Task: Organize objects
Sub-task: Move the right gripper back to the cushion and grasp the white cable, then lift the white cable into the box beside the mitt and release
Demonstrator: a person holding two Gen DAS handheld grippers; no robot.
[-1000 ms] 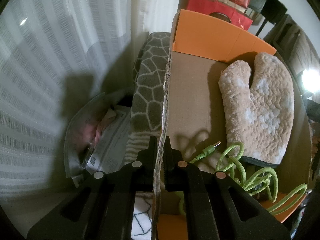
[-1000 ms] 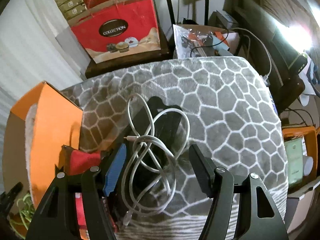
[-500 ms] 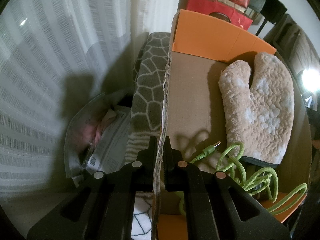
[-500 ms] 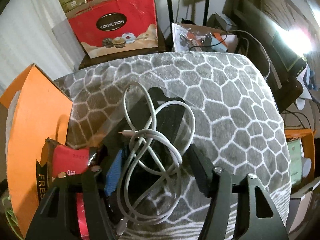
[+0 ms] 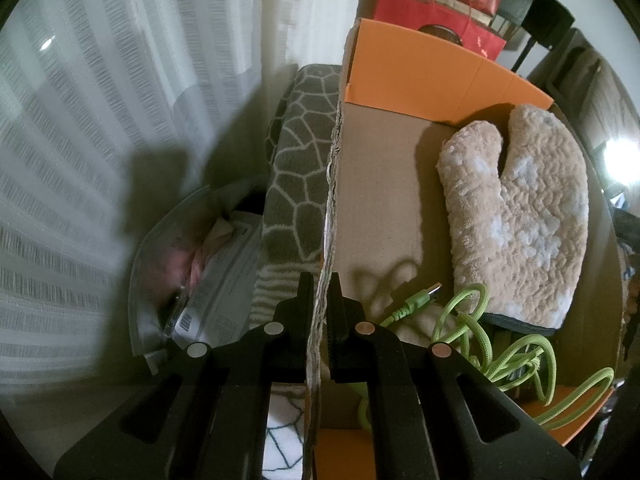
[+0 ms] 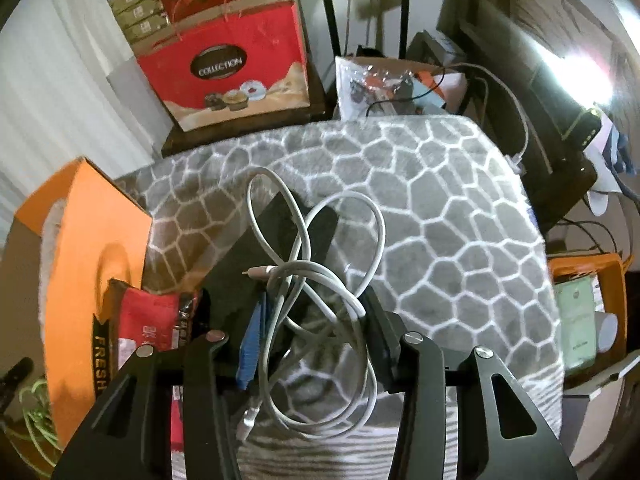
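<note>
L gripper (image 5: 319,296) clamped on box (image 5: 328,184) wall. R gripper (image 6: 316,320) fingers apart around white cable (image 6: 320,276); loose loops could slip or snag the black pad (image 6: 276,248) on closing.

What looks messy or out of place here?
The white cable lies in a loose tangle over a black flat object on the patterned blanket, between the right gripper's open jaws. The orange box's cardboard wall, pinched by the left gripper, has a frayed edge.
</note>
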